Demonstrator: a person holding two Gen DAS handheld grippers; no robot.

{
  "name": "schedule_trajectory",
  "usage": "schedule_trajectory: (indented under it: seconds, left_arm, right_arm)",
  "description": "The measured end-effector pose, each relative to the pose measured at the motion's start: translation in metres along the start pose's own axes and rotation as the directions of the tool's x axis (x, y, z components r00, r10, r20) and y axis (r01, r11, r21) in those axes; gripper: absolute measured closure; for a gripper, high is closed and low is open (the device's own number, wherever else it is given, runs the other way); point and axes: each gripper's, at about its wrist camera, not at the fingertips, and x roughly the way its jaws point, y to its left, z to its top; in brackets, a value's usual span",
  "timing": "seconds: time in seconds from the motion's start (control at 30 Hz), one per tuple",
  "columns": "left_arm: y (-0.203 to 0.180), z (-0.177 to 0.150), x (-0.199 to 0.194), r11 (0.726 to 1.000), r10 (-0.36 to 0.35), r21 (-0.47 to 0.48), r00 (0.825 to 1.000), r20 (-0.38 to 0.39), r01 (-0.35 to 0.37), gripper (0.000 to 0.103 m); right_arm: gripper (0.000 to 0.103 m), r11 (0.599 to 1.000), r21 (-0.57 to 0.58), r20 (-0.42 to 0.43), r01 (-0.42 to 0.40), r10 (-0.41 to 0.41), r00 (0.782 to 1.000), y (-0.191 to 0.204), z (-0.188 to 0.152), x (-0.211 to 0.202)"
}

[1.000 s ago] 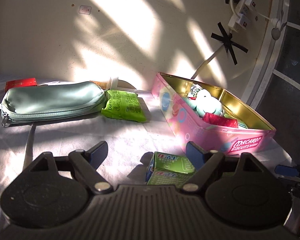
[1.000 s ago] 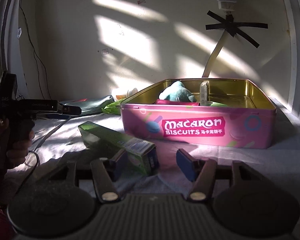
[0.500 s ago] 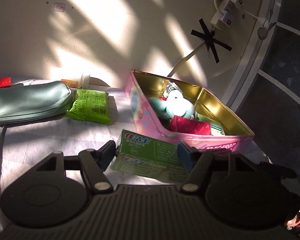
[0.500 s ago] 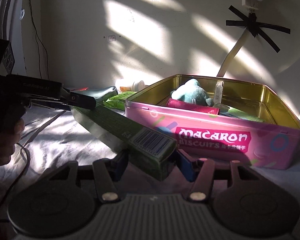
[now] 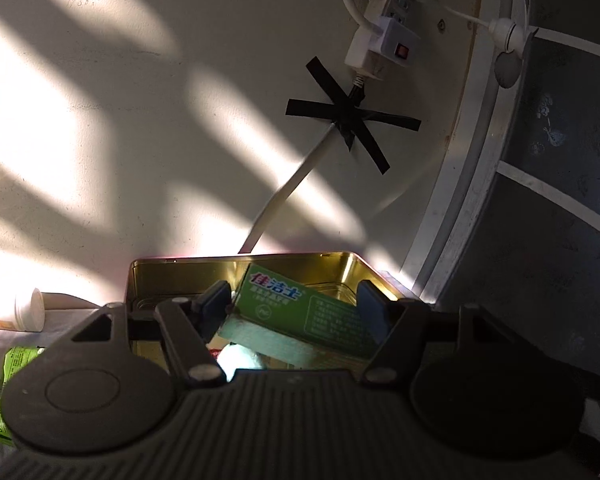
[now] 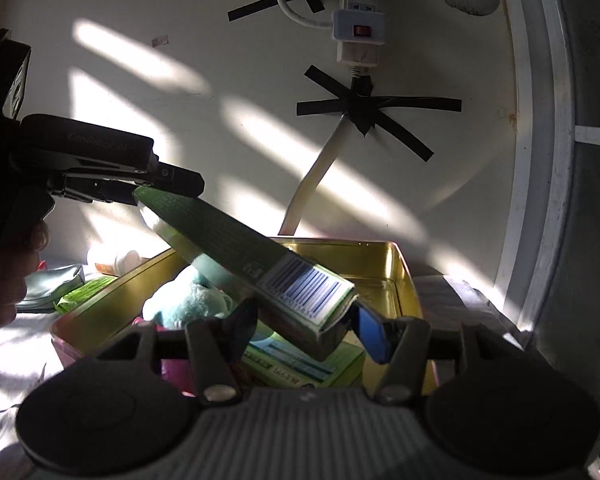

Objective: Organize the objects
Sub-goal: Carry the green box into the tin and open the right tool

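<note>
A long green toothpaste box (image 5: pixel 300 312) (image 6: pixel 228 236) hangs tilted over the open pink biscuit tin (image 5: pixel 180 261) (image 6: pixel 404 272). Each gripper has one end of it. My left gripper (image 5: pixel 294 308) (image 6: pixel 156 188) has its pads on the box's higher end, and its jaws are opening slightly. My right gripper (image 6: pixel 308 328) is shut on the lower, barcode end. Inside the tin lie a teal plush toy (image 6: pixel 188 300), another green box (image 6: pixel 300 364) and a red packet (image 6: pixel 172 368).
A white bottle (image 5: pixel 16 312) (image 6: pixel 116 260), a green snack packet (image 5: pixel 12 364) (image 6: pixel 84 294) and a teal pouch (image 6: pixel 52 284) lie left of the tin on the white cloth. A power strip (image 5: pixel 384 28) hangs on the wall behind. A person's hand (image 6: pixel 4 280) holds the left gripper.
Both grippers closed on the green box, lifted it off the cloth and carried it right and up, over the open tin. The tin now sits directly below the fingers.
</note>
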Motion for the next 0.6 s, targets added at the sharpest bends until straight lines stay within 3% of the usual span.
schedule_trajectory:
  seconds: [0.17, 0.23, 0.27, 0.4, 0.6]
  left_arm:
    - [0.002, -0.001, 0.050, 0.999, 0.024, -0.041, 0.997, -0.078, -0.027, 0.034]
    - [0.002, -0.002, 0.059, 0.998, 0.042, -0.049, 0.994, -0.097, -0.047, 0.034]
    - [0.002, -0.002, 0.061, 0.997, 0.052, -0.058, 0.994, -0.096, -0.057, 0.034]
    - [-0.001, -0.004, 0.050, 0.997, 0.057, -0.053, 0.993, -0.102, -0.062, 0.034]
    - [-0.018, -0.021, -0.009, 0.988, 0.139, 0.073, 0.989, -0.050, -0.136, 0.033]
  right_arm:
    - [0.046, 0.998, 0.029, -0.031, 0.048, -0.047, 0.998, -0.015, -0.008, 0.029]
    - [0.026, 0.998, 0.032, 0.002, 0.062, -0.062, 0.998, -0.015, -0.010, 0.031]
    - [0.026, 0.998, 0.029, 0.020, 0.062, -0.063, 0.998, -0.015, -0.011, 0.028]
    - [0.027, 0.997, 0.014, 0.077, 0.074, -0.075, 0.994, -0.013, -0.013, 0.014]
    - [0.030, 0.997, 0.074, 0.094, 0.022, -0.029, 0.995, -0.009, -0.012, -0.004]
